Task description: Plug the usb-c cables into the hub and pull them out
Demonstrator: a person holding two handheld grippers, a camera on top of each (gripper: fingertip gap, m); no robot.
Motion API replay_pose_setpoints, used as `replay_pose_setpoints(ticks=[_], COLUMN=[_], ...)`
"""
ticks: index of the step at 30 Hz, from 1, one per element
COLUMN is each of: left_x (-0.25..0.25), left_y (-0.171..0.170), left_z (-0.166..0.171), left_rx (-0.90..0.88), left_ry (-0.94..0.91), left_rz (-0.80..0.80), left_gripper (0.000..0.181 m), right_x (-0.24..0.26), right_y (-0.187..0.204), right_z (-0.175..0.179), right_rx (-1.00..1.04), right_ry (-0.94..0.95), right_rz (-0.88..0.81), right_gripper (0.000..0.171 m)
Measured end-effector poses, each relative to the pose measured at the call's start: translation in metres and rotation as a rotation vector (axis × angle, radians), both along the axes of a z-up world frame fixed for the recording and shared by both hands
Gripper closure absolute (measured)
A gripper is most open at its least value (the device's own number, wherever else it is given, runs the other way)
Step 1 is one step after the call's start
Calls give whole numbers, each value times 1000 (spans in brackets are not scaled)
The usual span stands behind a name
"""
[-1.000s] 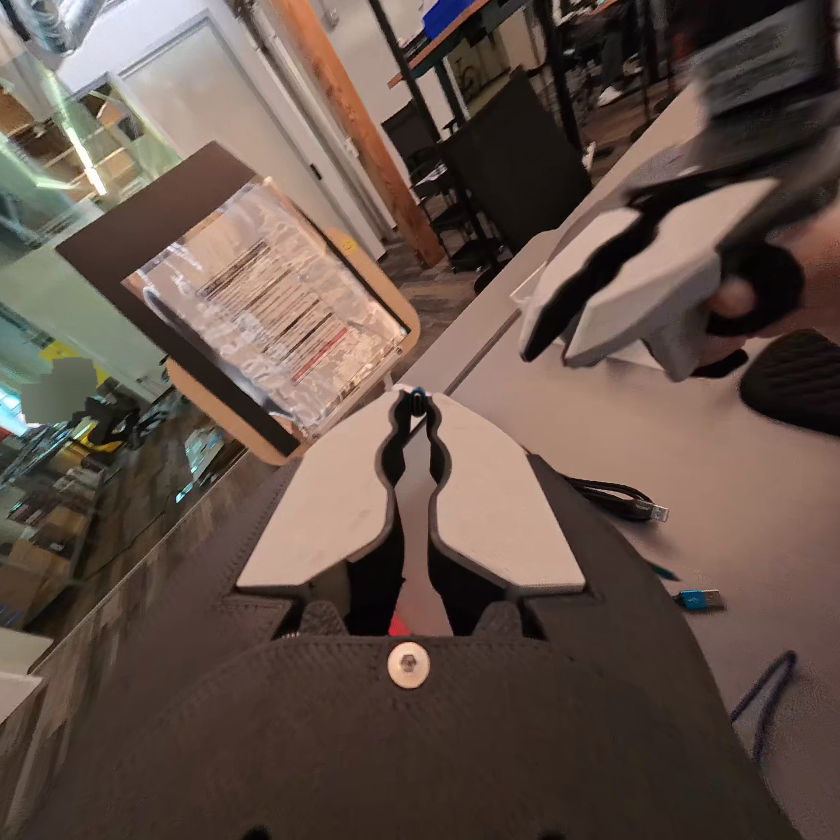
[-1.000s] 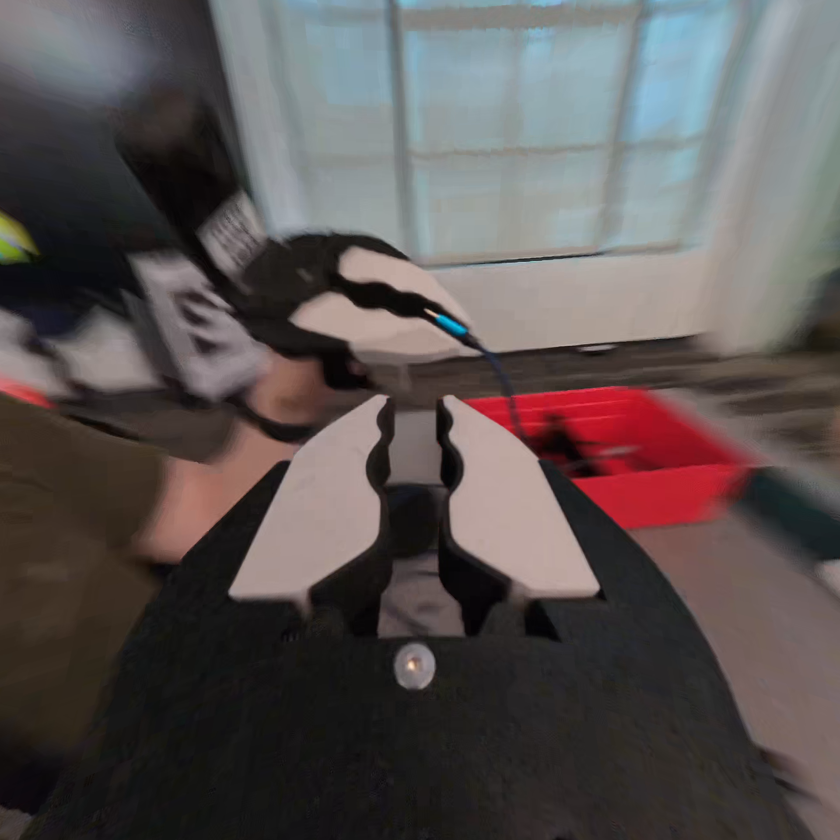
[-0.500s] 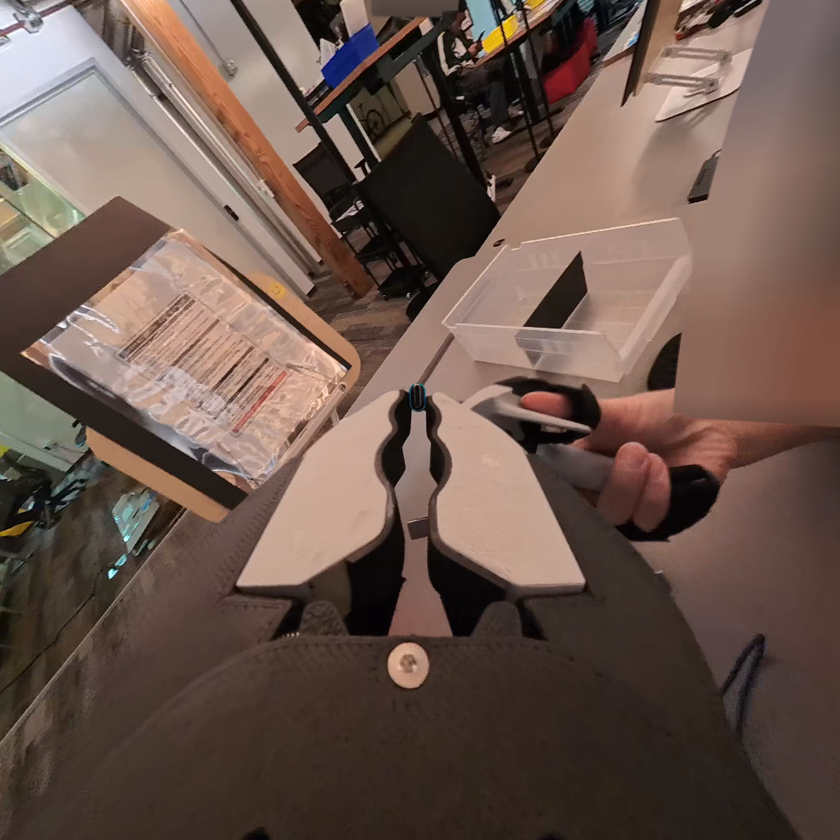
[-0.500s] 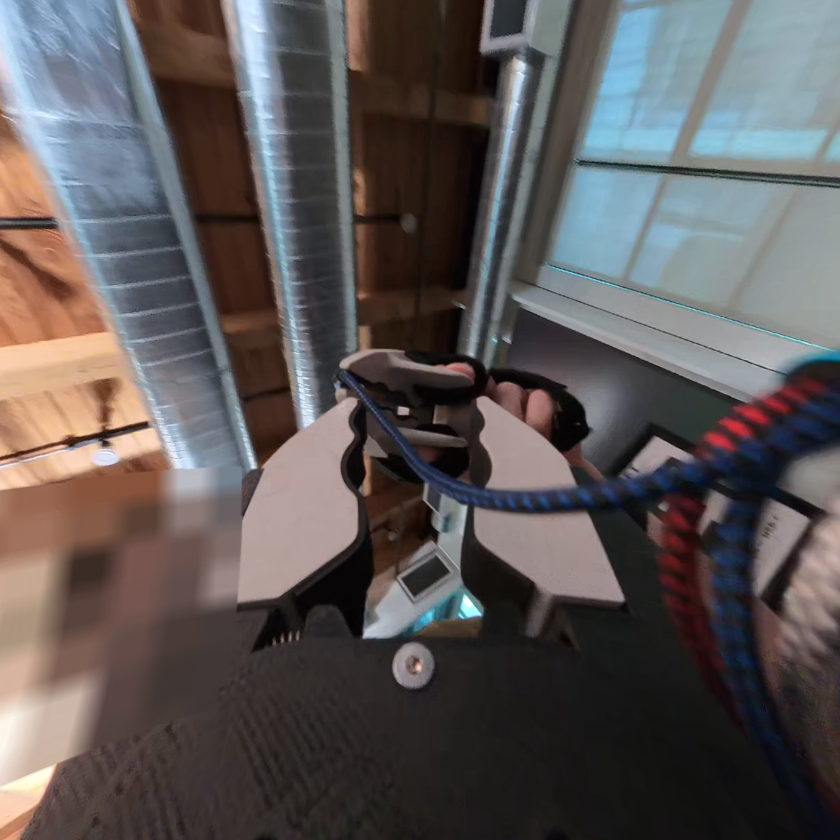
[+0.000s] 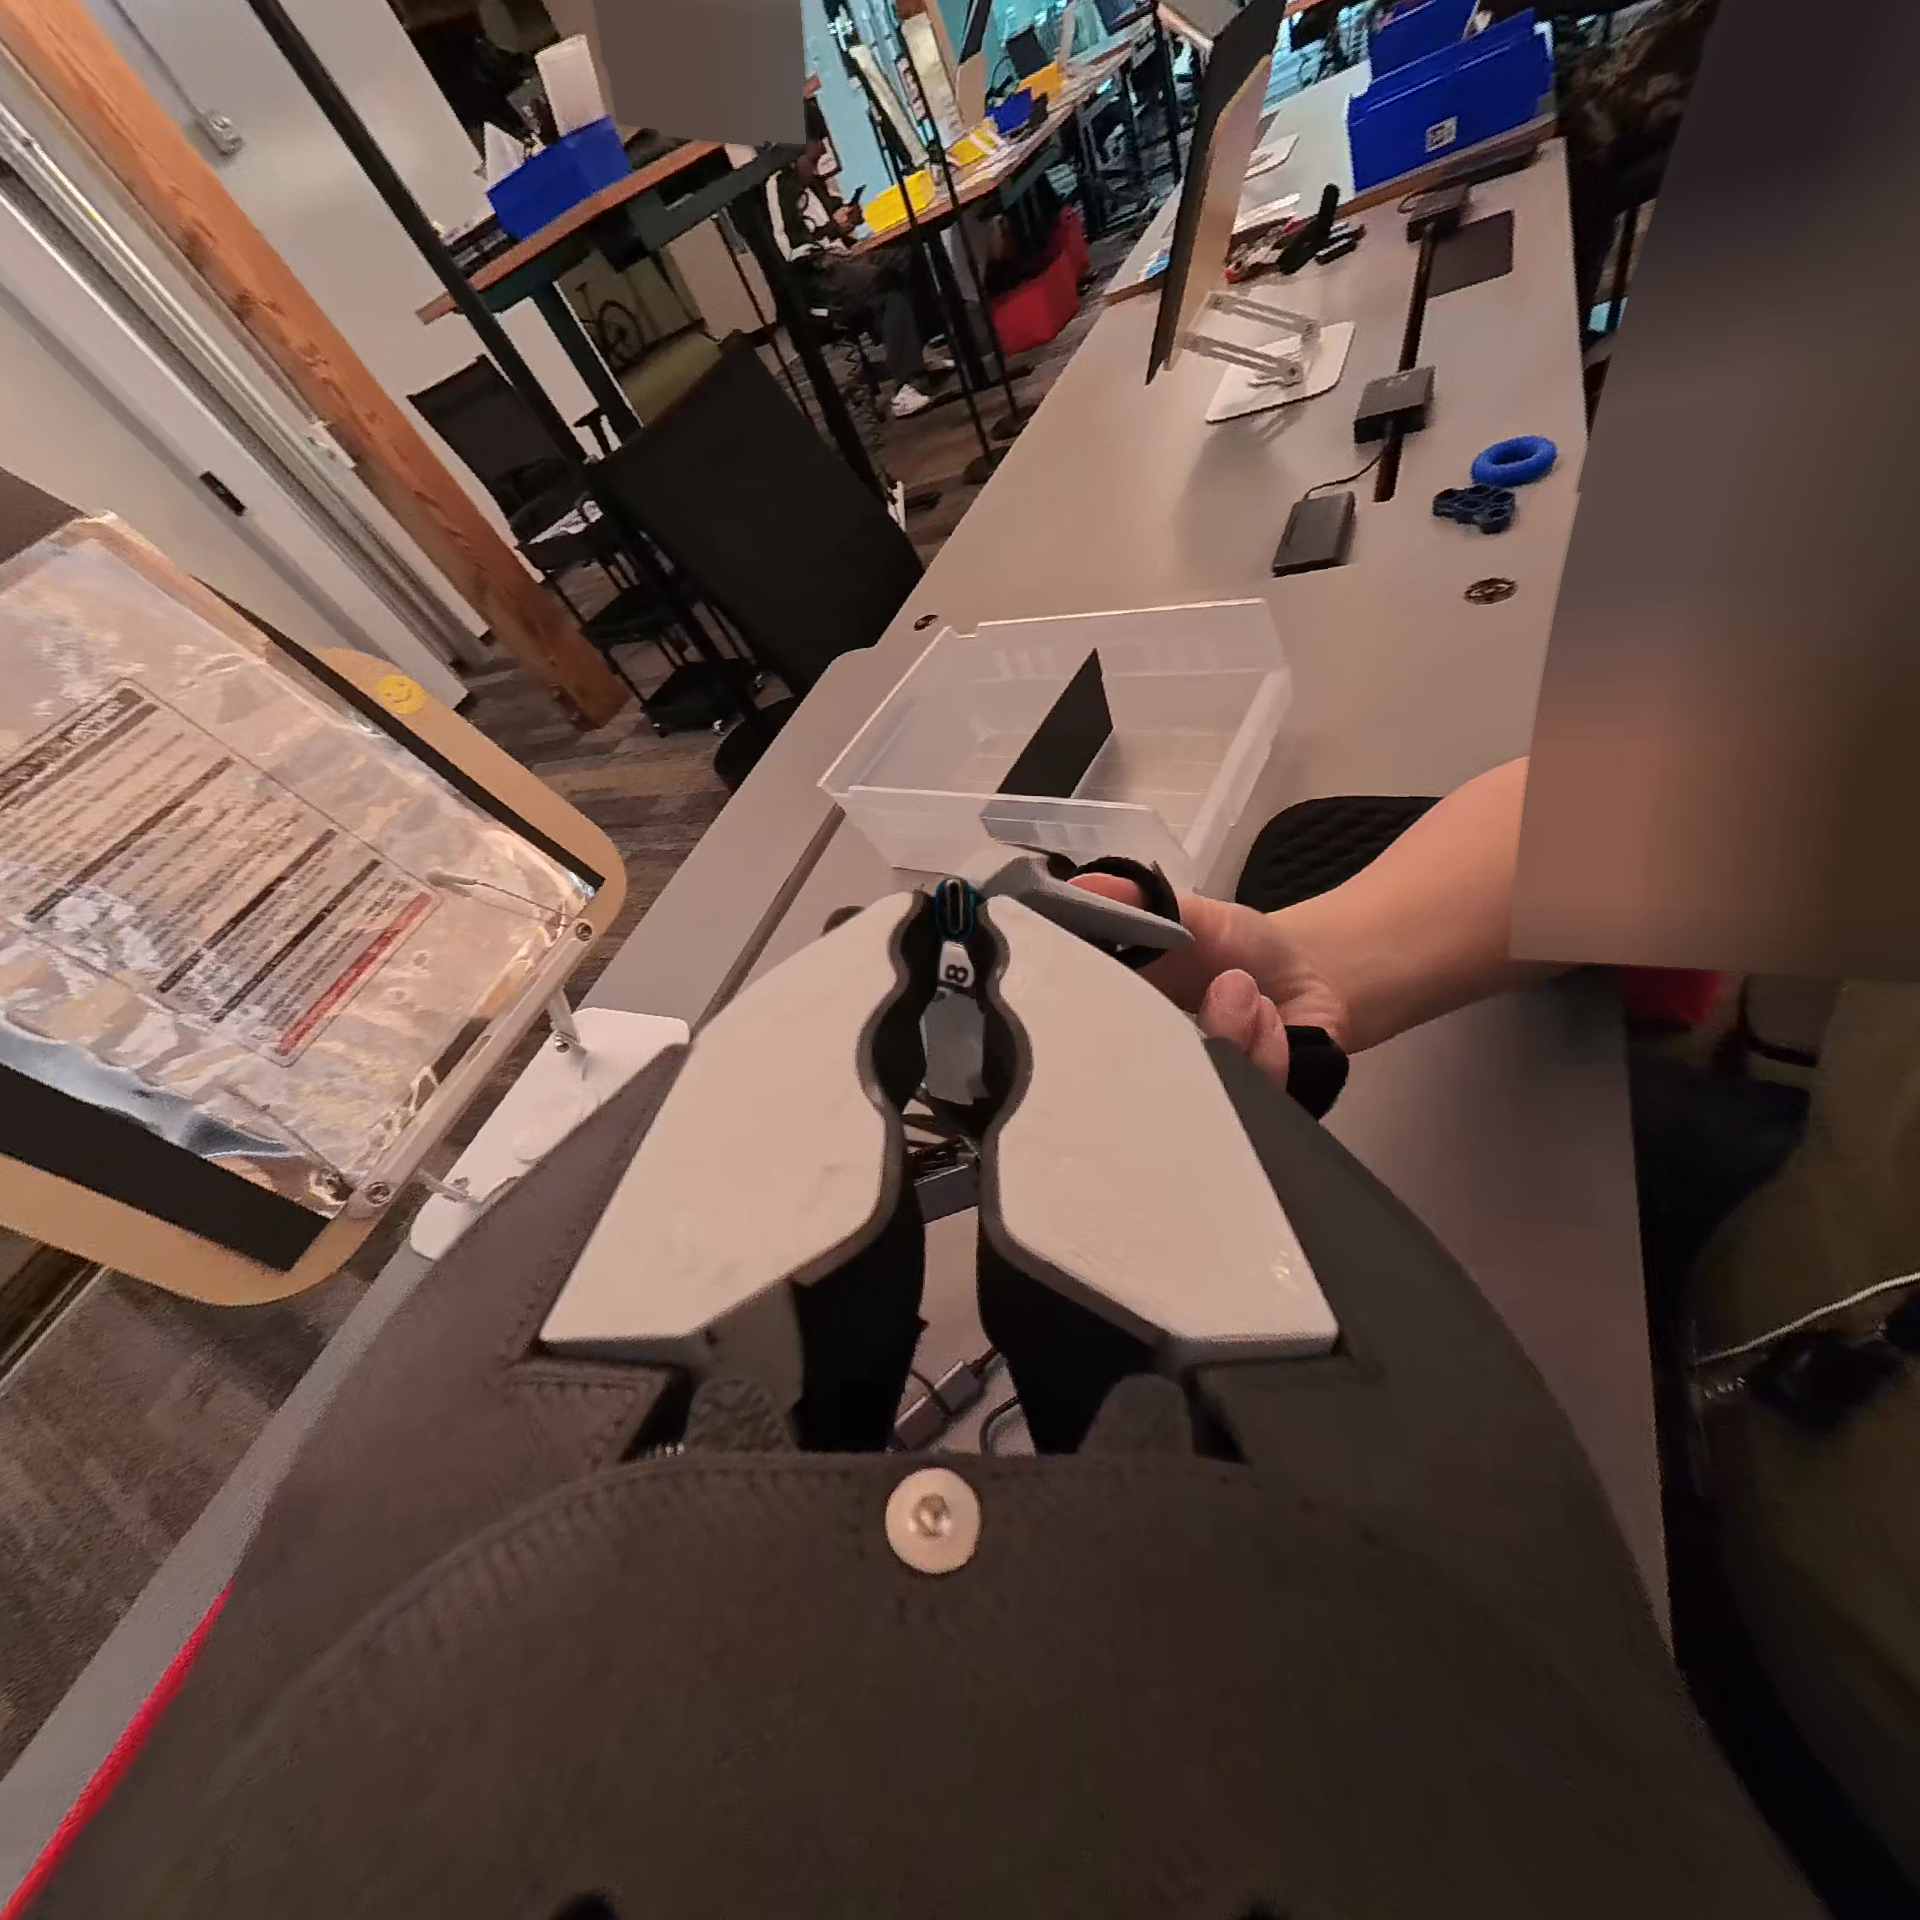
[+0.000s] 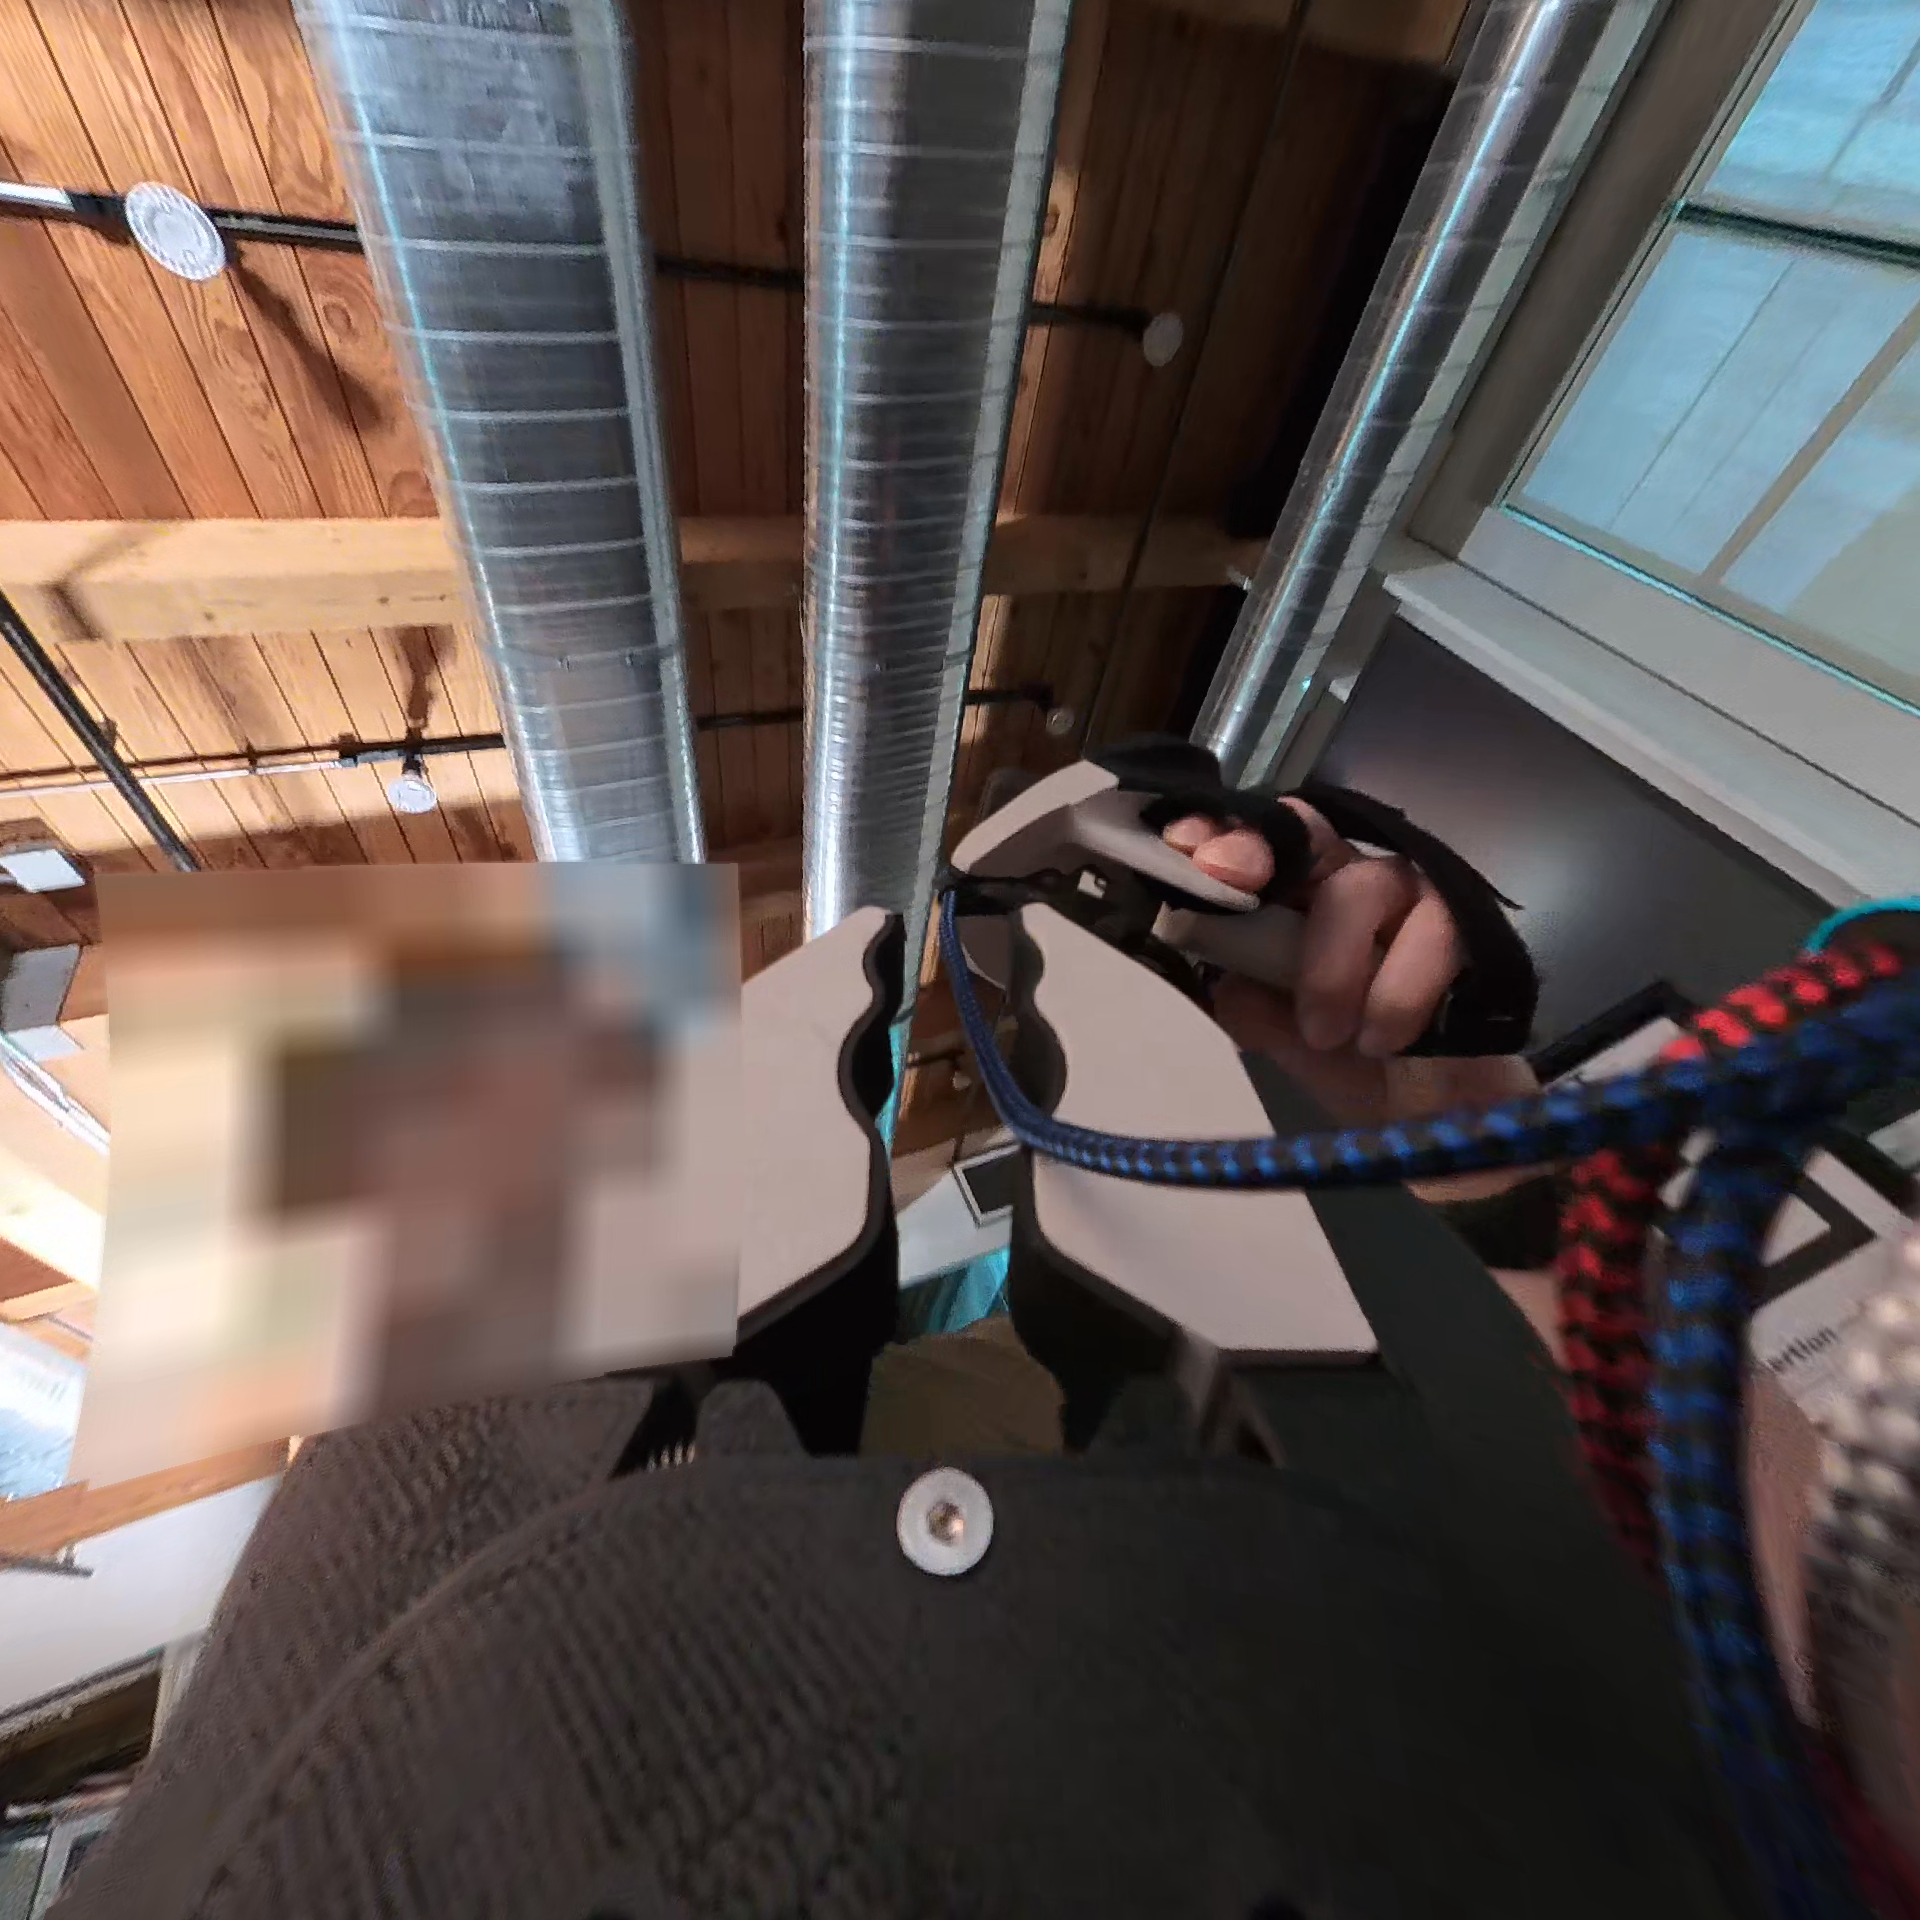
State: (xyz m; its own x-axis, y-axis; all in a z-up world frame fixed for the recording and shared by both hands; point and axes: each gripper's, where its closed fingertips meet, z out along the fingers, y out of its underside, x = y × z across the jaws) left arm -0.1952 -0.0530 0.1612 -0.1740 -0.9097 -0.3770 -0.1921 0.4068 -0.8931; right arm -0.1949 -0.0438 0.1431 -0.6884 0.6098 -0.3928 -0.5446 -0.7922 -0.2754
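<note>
My left gripper (image 5: pixel 954 914) is shut on a USB-C plug with a blue rim (image 5: pixel 954 906), held above the table's left edge. Its blue and black braided cable (image 6: pixel 1351 1143) runs from that plug across my right gripper's fingers (image 6: pixel 1143 1195) and off to the right. My right gripper (image 6: pixel 951 935) points up at the ceiling, jaws apart, with the cable passing loosely through the gap. The hand holding it shows just right of my left fingertips (image 5: pixel 1247 977). A red and black braided cable (image 6: pixel 1621 1247) hangs at the right. A small grey connector (image 5: pixel 951 1387) lies on the table below my left fingers.
A clear plastic bin (image 5: pixel 1226 727) with a black divider stands on the grey table (image 5: pixel 1403 1091) just beyond the grippers. A framed sheet on a stand (image 5: pixel 260 883) is at the left edge. Farther back lie dark boxes (image 5: pixel 1314 532), blue rings (image 5: pixel 1512 459) and a monitor stand (image 5: pixel 1278 358). Less than 4 cm separates the two grippers' tips.
My right gripper swung from facing the window to pointing up at the ceiling, close under my left gripper. My left gripper kept its hold on the plug and turned toward the bin.
</note>
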Motion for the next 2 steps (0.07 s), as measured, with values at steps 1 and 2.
replay_pose_setpoints(ticks=[1, 2], left_x=[0, -1], left_y=[-1, -4], left_z=[0, -1], left_rx=[-7, -15], left_ry=[3, 7], left_rz=[-12, -30], left_gripper=[176, 176], right_x=[-2, -3], right_y=[-2, -4], right_z=[1, 2], right_rx=[15, 30], right_ry=[-16, -24], right_rz=[2, 4], right_gripper=[152, 152])
